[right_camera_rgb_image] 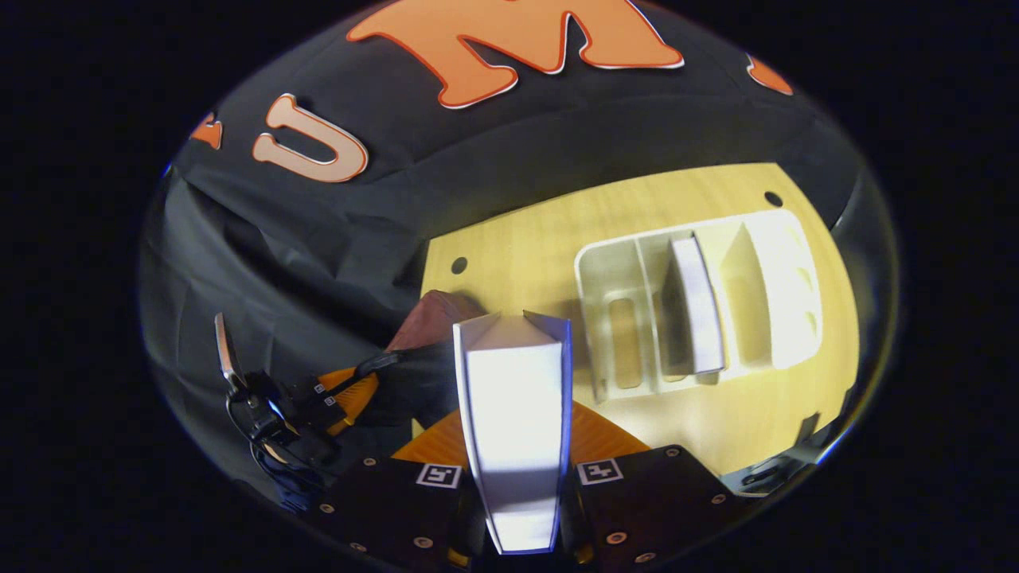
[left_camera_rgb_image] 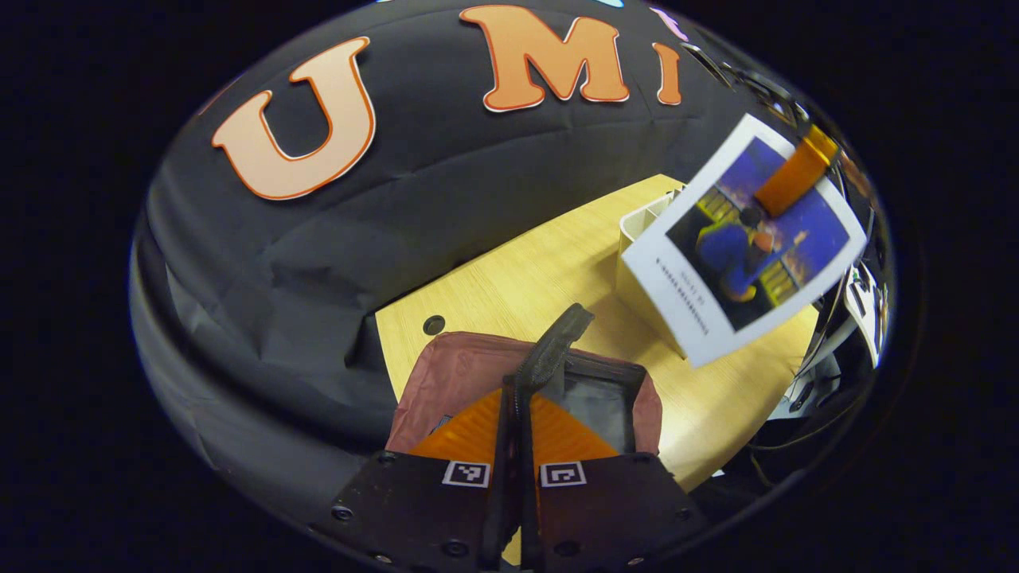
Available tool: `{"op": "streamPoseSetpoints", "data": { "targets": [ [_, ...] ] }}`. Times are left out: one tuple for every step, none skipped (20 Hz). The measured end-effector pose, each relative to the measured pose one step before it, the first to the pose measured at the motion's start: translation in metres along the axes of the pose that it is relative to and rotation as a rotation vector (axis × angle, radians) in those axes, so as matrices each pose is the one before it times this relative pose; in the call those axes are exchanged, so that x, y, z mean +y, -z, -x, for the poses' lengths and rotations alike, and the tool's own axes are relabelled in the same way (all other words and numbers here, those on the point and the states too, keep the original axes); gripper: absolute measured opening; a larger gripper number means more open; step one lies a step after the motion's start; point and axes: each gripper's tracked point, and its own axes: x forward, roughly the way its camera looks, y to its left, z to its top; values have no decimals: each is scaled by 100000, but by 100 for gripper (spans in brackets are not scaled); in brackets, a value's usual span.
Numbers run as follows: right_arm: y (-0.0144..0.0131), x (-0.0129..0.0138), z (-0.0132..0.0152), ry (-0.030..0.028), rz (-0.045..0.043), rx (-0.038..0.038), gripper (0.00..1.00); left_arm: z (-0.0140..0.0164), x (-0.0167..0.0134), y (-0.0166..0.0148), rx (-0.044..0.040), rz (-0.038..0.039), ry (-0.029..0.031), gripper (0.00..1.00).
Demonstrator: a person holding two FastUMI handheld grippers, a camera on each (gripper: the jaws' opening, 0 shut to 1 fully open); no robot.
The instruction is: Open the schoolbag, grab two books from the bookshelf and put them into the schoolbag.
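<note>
The table (right_camera_rgb_image: pixel 525 239) carries the white shelf (right_camera_rgb_image: pixel 764 239) on the right, with one book (right_camera_rgb_image: pixel 696 306) upright in it. The bag (left_camera_rgb_image: pixel 462 374) lies at the near left. The right gripper (right_camera_rgb_image: pixel 516 422) pinches a second book (right_camera_rgb_image: pixel 513 414) above the table. The left gripper (left_camera_rgb_image: pixel 519 422) pinches the bag's black strap (left_camera_rgb_image: pixel 557 338).

A light wooden table (right_camera_rgb_image: pixel 541 239) with round cable holes (right_camera_rgb_image: pixel 458 265) stands against the booth's black cloth wall (left_camera_rgb_image: pixel 334 239). The cloth hangs creased and folded, while bright light falls across the tabletop.
</note>
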Motion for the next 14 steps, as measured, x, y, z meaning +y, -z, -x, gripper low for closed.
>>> {"op": "streamPoseSetpoints", "data": {
  "targets": [
    [902, 295, -1171, -975, -2133, 321, 38, 43, -21, 7, 437, 440, 258, 9],
    [851, 260, -1280, -1189, -2394, 358, 38, -249, -18, -55, 297, 103, 77, 9],
    [934, 434, -1382, -1507, -1627, 483, 38, 58, -13, -82, 188, 129, -34, 9],
    [889, 272, -1144, -1394, -1603, 758, 38, 194, -74, 101, 281, 101, 246, 9],
    [905, 611, -1223, -1568, -965, 663, 38, 164, -115, 43, 376, -117, 458, 9],
    [975, 363, -999, -1578, -844, 920, 38, 60, -146, -118, 284, -26, 275, 9],
    [800, 638, -1221, -1511, -1556, 232, 38, 106, -167, -79, 150, 329, 813, 9],
    [574, 132, -1193, 180, -1231, -7, 38, 147, -102, -84, 187, 264, 201, 9],
    [451, -50, -1116, -520, -872, -1003, 38, 72, -176, -132, 28, 179, 549, 9],
    [429, 80, -982, -1976, -1869, 13, 38, 118, -113, -140, 47, 216, 2, 9],
    [419, 369, -876, -2024, -2092, 828, 38, 147, 79, 1, -353, 139, -285, 9],
    [259, 367, -860, -2233, -1528, 22, 38, 93, -127, -66, -77, 122, 482, 9],
    [395, 212, -928, -1122, 290, 251, 38, 164, -354, 337, 386, -131, 1126, 9],
    [57, -9, -909, -1224, 384, -963, 38, 185, -453, 98, 147, -552, 1085, 9]
  ]
}}
